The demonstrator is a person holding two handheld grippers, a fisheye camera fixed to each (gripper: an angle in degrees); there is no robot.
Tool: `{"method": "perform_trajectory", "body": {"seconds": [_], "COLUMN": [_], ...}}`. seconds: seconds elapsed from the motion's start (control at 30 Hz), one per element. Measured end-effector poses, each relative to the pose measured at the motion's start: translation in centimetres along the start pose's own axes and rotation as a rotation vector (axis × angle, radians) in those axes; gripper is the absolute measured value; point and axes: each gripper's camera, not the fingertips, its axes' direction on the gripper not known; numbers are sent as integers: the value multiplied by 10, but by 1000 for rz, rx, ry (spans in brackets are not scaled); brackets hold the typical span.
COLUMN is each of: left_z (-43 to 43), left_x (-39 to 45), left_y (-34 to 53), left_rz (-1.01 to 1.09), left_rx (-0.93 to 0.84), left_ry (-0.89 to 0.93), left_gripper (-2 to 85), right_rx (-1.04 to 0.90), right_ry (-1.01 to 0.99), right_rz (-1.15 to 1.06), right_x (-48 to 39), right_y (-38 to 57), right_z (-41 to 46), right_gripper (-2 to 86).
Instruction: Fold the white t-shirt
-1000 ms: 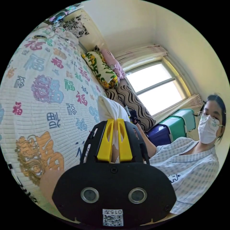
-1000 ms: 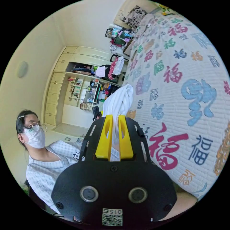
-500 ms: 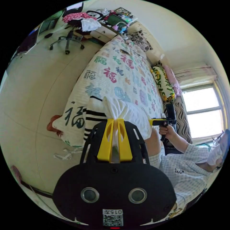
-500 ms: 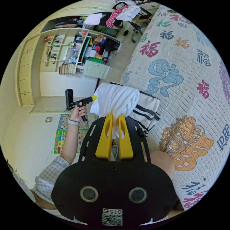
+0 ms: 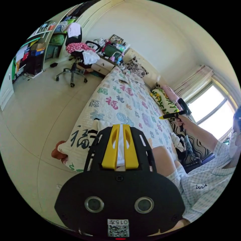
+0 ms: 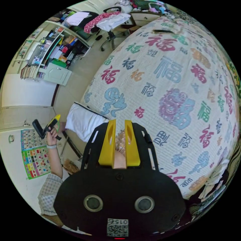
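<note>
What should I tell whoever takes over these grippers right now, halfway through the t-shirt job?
Left gripper: jaws nearly together, holding nothing, held off the bed's near corner.
Right gripper: jaws apart, empty, above the bed.
T-shirt: lies as a compact white bundle on the bed's corner, clear of both grippers.
Done: it looks folded and set down.
Left: probably just checking the edges and squaring it up if they are loose.
</note>
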Motion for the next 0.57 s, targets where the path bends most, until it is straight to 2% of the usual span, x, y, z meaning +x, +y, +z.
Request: {"method": "perform_trajectory", "body": {"seconds": [0.1,0.17,0.3,0.43,0.57], "left_z": [18,38,106,173,252], "left_x": [50,82,179,274,375], "left_y": [11,13,13,19,41], "left_rz": [50,76,215,343,424], "left_rx": [57,71,8,-70,-154], "left_ry": [63,124,258,373,521], "left_gripper": [-2,-3,-4,-4,-2], "right_rx": [139,215,364,449,452], "right_ry": [5,98,217,215,347], "right_rz": [6,16,75,116,158], "right_x": [-5,-8,0,30,96], "right_y": [-4,5,47,96,167], "right_z": [-96,-151,-258,-325,-376], "right_gripper": [84,87,87,85,82]}}
